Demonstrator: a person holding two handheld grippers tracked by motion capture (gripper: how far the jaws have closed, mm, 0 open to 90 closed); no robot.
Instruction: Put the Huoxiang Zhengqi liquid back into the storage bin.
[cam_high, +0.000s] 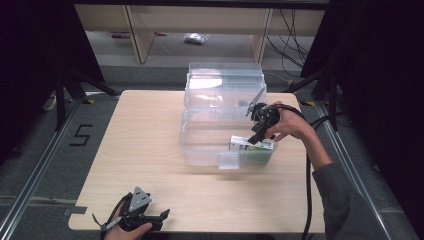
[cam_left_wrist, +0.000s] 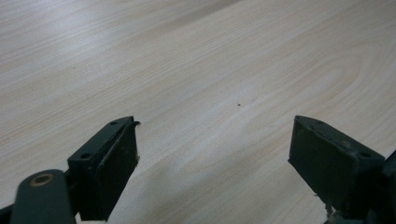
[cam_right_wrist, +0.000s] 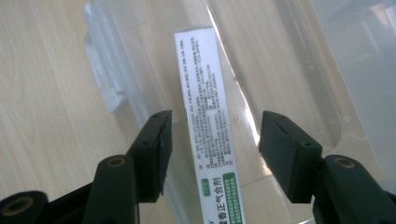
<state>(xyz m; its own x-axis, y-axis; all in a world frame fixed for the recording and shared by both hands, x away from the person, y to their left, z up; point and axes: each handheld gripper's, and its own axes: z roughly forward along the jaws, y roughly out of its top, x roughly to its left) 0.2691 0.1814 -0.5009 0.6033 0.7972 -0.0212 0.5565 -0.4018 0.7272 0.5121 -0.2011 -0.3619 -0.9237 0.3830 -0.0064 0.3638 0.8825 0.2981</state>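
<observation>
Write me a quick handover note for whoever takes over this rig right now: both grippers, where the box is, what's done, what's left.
Right gripper: open, above the clear bin, jaws either side of the white and green carton without touching it.
Left gripper: open, holds nothing, low over the table at its near edge.
Carton: lies inside the bin, against its near wall at the right end.
Done: carton appears placed in the bin and let go.
Left: probably draw the right gripper clear; the bin's lid stands open.
</observation>
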